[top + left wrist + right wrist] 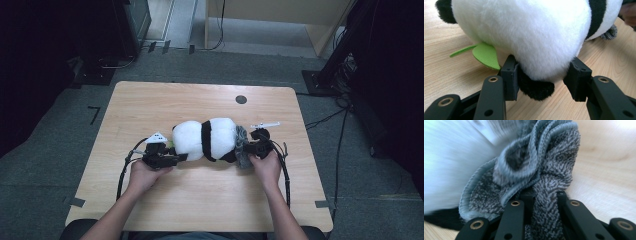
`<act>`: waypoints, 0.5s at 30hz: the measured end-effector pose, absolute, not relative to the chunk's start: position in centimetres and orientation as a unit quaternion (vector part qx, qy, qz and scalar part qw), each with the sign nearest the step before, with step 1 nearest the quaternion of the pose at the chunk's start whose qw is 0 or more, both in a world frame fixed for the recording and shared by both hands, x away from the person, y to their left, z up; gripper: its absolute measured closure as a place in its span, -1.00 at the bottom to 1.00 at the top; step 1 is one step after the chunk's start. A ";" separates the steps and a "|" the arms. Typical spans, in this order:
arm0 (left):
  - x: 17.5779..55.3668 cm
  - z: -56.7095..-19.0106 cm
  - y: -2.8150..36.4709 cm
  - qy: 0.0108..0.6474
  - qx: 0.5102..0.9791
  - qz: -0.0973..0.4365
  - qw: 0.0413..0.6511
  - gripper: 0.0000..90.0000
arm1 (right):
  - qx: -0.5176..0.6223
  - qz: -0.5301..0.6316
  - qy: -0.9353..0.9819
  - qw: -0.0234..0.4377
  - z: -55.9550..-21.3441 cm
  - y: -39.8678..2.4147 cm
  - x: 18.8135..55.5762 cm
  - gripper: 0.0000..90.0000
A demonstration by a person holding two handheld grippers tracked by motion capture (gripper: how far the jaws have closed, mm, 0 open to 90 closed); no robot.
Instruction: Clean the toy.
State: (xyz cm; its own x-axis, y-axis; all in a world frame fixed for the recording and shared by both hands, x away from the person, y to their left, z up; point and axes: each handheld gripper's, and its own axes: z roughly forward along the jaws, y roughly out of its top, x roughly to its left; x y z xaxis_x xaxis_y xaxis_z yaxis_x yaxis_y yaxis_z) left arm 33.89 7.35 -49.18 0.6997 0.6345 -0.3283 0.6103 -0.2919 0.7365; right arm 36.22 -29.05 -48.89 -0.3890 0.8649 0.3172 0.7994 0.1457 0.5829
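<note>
My left gripper (172, 159) clamps the plush panda (207, 139) mid-table; my right gripper (246, 149) pinches the grey sock (242, 150), not yet pulled on.

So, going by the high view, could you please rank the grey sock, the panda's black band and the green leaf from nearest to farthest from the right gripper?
1. The grey sock: clamped in the right gripper, at the panda's right end.
2. The black band: around the panda's middle, further left.
3. The green leaf: at the panda's far left end, beside the left gripper.
</note>
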 end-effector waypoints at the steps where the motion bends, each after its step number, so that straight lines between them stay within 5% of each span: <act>1: 33.9 -49.2 7.4 0.387 0.803 0.014 0.452 0.13 | 0.551 0.352 0.756 0.040 -49.2 -29.1 36.3 0.73; 15: 34.1 -48.9 7.5 0.388 0.803 0.013 0.452 0.14 | 0.547 0.413 0.724 0.083 -44.8 -31.8 34.1 0.72</act>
